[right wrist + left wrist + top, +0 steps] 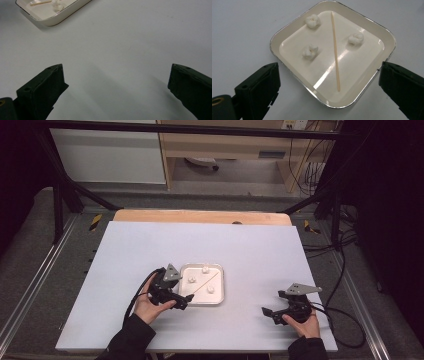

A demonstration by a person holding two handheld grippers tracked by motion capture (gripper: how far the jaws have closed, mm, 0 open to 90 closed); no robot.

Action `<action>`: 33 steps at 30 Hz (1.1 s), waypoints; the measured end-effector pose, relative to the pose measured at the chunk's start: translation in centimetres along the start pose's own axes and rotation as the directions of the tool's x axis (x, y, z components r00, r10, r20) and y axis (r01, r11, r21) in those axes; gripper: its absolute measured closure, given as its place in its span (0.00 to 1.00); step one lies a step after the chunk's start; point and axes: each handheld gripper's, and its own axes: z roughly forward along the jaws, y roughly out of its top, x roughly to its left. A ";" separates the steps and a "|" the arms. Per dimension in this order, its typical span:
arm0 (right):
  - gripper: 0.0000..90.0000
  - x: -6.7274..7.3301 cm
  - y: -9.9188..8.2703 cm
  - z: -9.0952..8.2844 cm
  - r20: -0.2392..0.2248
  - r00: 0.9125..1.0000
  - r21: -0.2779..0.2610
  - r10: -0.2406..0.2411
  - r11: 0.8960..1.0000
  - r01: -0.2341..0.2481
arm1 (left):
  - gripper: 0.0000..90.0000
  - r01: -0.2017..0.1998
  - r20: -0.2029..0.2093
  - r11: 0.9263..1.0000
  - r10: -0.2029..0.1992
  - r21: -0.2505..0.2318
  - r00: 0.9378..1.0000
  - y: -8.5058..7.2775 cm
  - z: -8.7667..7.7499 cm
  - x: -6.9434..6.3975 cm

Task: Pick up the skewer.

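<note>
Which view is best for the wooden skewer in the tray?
Left gripper view: the skewer lies full length across the tray, between open jaws. High view shows a thin faint line; right gripper view catches one end at the frame's top.

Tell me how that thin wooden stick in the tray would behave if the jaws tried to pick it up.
The stick looks thin and straight, so probably light, stiff and snappable. It lies flat on the glossy tray, so it may slide or roll away from the left gripper.
</note>
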 end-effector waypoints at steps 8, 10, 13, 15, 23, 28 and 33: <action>0.02 0.0 0.0 0.0 -0.001 1.000 -0.001 -0.001 1.000 0.001 | 0.07 -0.004 0.002 1.000 0.004 0.023 1.000 1.2 1.4 -0.4; 0.02 0.0 0.0 0.0 -0.001 1.000 0.000 -0.001 1.000 0.001 | 0.09 -0.006 -0.004 0.999 0.006 0.033 1.000 1.5 1.7 -0.6; 0.02 0.0 0.0 0.0 -0.002 1.000 0.000 -0.001 1.000 0.001 | 0.12 -0.002 -0.005 0.999 0.003 0.037 1.000 1.7 2.2 -0.6; 0.02 0.0 0.0 0.0 -0.002 1.000 0.000 -0.001 1.000 0.001 | 0.19 0.000 -0.006 0.999 0.000 0.039 1.000 1.7 2.5 -0.7; 0.02 0.0 0.0 0.0 -0.003 1.000 0.001 -0.002 1.000 0.002 | 0.37 0.003 0.002 0.997 -0.003 0.075 1.000 1.8 3.8 -1.0; 0.02 0.0 0.0 0.0 -0.004 1.000 0.002 -0.002 1.000 0.002 | 0.53 0.008 0.008 0.997 -0.009 0.079 1.000 1.7 4.3 -1.1; 0.02 0.0 0.0 0.0 -0.003 1.000 0.002 -0.003 1.000 0.003 | 0.66 -0.002 0.011 0.996 0.001 0.090 1.000 1.7 4.6 -1.4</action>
